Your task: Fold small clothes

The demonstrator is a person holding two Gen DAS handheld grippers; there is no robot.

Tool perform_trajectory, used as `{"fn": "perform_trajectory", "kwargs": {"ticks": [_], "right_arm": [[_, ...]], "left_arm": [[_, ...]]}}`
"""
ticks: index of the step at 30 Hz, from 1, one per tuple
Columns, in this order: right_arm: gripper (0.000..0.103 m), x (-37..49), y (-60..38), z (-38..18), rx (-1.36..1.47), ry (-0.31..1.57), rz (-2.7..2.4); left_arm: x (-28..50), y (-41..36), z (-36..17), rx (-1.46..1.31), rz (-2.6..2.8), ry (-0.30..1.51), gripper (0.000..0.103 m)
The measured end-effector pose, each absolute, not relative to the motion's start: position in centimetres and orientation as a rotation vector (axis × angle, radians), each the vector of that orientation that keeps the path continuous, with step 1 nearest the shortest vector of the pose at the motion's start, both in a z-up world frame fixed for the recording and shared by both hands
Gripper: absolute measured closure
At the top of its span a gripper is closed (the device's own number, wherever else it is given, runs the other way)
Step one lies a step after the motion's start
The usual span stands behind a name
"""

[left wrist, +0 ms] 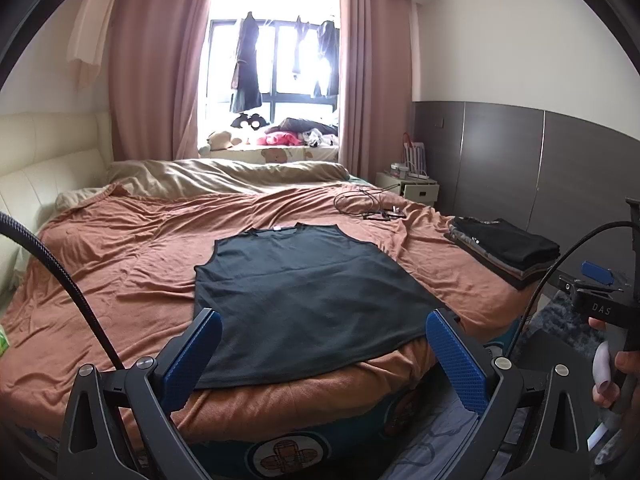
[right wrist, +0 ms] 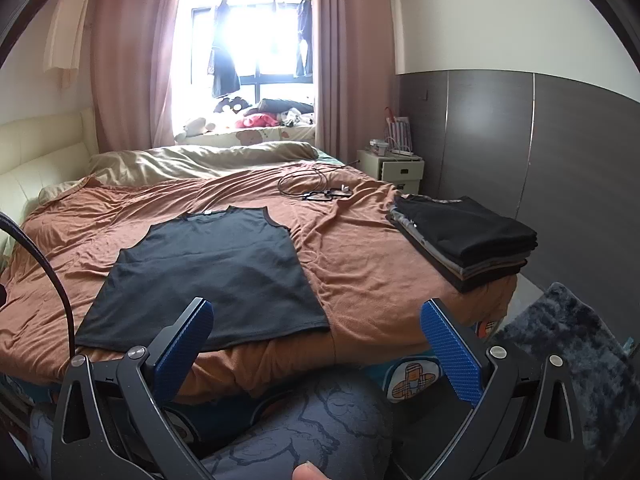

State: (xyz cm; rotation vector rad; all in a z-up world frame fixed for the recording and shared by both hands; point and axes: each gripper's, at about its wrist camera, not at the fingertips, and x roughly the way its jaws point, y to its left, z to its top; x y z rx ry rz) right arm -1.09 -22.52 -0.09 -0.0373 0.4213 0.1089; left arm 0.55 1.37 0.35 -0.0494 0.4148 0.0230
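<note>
The only writing that could be read was the white lettering "DAS" on the black body of the right tongs, seen from the left wrist camera beside the person's hand [left wrist: 616, 364]. A small white label [left wrist: 277, 229] sat inside the neckline of the dark grey sleeveless cotton vest [left wrist: 304, 300], but it was too small to read.

The vest lay spread flat on the rust-orange bedspread [left wrist: 120, 280], directly ahead of the left tongs [left wrist: 324, 332]. Its long axis ran away from the tongs, with the hem at the near edge of the bed and the neckline pointing toward the far window. From the right tongs [right wrist: 316, 320], the same vest [right wrist: 212, 276] lay ahead and to their left, angled slightly.

Both tongs were released: the blue textured pads [left wrist: 200, 356] of the left pair stood wide apart with nothing between them, and the blue pads [right wrist: 452, 356] of the right pair were likewise spread and bare. Neither pair touched the vest; the left pair's pads overlapped the hem in view, though whether they were above it or short of it was hard to judge.

Ahead and to the right of the right tongs, a stack of folded dark garments [right wrist: 468, 236] rested near the bed's corner. Farther off, a looped black cable [right wrist: 308, 184] lay on the bedspread.
</note>
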Motion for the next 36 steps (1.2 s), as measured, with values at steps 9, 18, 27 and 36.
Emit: {"fn": "perform_trajectory", "kwargs": {"ticks": [9,18,27,36], "right_arm": [[0.0,0.8,-22.7,-0.3,-0.026,0.437,0.145],[0.0,4.2,-22.8,-1.3,-0.011,0.472,0.172],[0.012,8.1,-22.3,-3.6,-0.051,0.517,0.215],[0.036,12.5,-22.8,-5.8,-0.033,0.631,0.226]], "left_arm": [[1.8,2.8,-0.2,-0.063,0.041,0.42,0.0],[3.8,6.7,-1.8,-0.098,0.122,0.445,0.003],[5.8,11.1,-6.0,-0.15,0.21,0.55,0.025],[6.7,15.4,-11.1,-0.259,0.29,0.677,0.044]]}}
